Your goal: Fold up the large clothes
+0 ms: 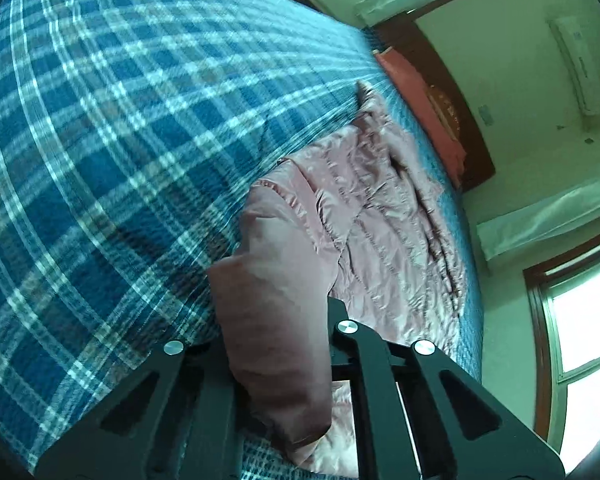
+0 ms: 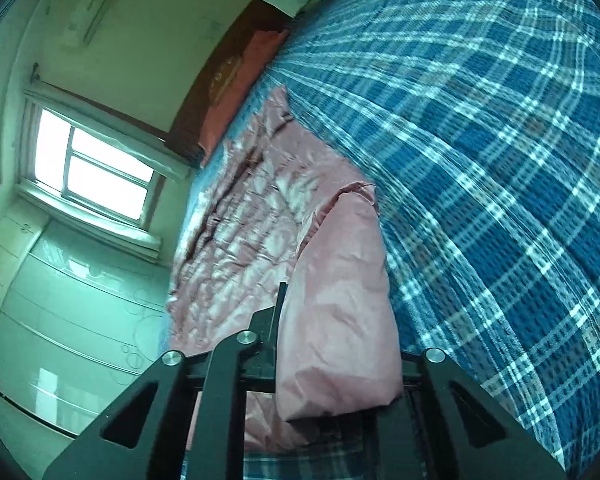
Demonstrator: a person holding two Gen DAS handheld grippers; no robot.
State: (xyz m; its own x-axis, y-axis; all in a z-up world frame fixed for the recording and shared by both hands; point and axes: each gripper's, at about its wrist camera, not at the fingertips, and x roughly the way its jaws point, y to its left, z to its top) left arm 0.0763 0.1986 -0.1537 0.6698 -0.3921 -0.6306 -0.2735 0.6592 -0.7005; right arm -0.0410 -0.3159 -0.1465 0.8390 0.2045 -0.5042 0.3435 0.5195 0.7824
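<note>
A large pink quilted jacket (image 1: 384, 216) lies spread on a bed with a blue plaid cover (image 1: 112, 132). My left gripper (image 1: 278, 344) is shut on a thick fold of the jacket's pink fabric, which bulges between the black fingers (image 1: 342, 316). In the right wrist view the same jacket (image 2: 240, 224) lies on the plaid cover (image 2: 500, 160). My right gripper (image 2: 340, 344) is shut on another bunched part of the pink fabric, held against its finger (image 2: 280, 304). Both held folds are lifted above the bed.
A red pillow (image 1: 424, 108) and dark wooden headboard (image 1: 452, 116) stand at the bed's far end. Windows (image 2: 96, 168) and white wall cabinets (image 2: 60, 320) line the room. An air conditioner (image 1: 580, 64) hangs on the wall.
</note>
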